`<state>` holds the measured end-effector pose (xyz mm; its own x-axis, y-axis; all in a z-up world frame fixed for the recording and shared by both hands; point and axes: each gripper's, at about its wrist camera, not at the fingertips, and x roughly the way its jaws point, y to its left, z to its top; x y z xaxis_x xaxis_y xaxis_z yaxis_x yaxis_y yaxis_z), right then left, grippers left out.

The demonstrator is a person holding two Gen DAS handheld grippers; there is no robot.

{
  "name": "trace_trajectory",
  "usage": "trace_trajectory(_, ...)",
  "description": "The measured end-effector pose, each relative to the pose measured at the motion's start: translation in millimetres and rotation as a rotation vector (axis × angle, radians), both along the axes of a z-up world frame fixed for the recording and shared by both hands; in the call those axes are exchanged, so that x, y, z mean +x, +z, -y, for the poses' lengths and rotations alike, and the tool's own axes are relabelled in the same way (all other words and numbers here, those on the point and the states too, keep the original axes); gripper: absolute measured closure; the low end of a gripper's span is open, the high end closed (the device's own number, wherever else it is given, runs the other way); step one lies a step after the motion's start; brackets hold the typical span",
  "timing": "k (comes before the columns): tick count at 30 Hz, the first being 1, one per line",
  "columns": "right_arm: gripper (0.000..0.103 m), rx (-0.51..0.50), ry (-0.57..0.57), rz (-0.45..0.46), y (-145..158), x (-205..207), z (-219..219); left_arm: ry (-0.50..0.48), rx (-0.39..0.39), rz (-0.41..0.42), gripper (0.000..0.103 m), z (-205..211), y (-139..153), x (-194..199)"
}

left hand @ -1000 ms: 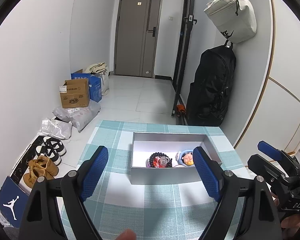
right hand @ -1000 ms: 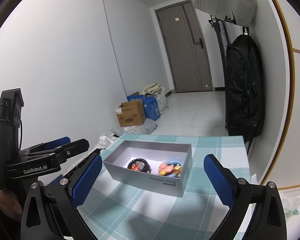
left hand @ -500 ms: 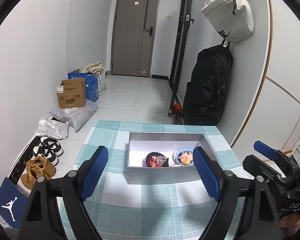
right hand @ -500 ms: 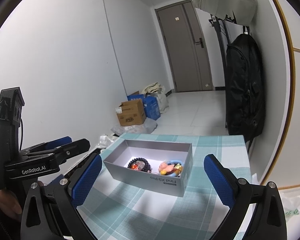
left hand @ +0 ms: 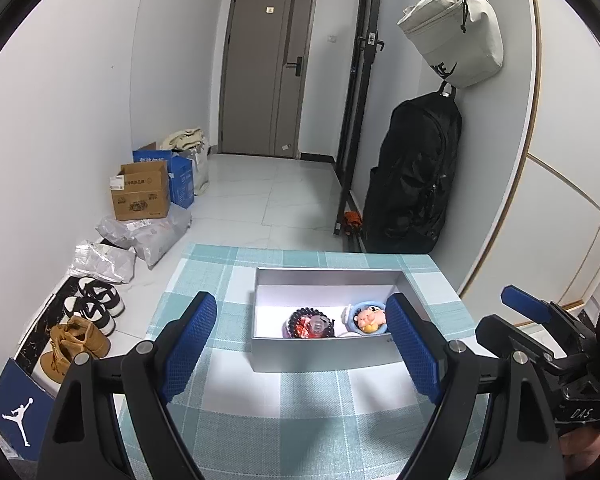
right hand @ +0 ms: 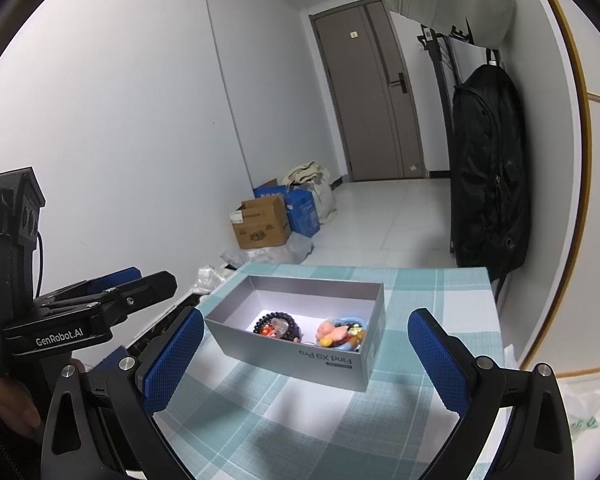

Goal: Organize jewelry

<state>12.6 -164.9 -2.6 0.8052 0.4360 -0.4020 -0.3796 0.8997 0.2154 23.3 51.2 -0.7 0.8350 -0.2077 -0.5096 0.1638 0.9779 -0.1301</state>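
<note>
The jewelry already lies inside the grey box, which sits open on the checked tablecloth: a dark bead bracelet at the left of its near end, and just beside it on the right a colourful piece with a small pink figure on a pale blue ring. No loose piece shows on the cloth. This fits either pieces gathered into the box or pieces waiting to be lifted out and sorted.

The left gripper hangs above the near cloth with its jaws spread wide and nothing between them. The right gripper is likewise wide open and empty, facing the box from the near right.

Any reach into the box should come from above, clear of the thin walls, closing on one piece only so the two do not tangle.

The near wall hides the lower edges of both pieces. What the red and clear bits inside the bracelet are is hard to tell, possibly a charm.
</note>
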Motion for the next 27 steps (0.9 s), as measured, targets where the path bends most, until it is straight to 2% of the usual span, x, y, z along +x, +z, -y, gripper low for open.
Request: trace_trajectory(27,0.0,-0.01,0.0,0.0,-1.5,-0.7,-2.2,-0.023,-0.032,0.005,0.02,-1.7,2.7,0.3)
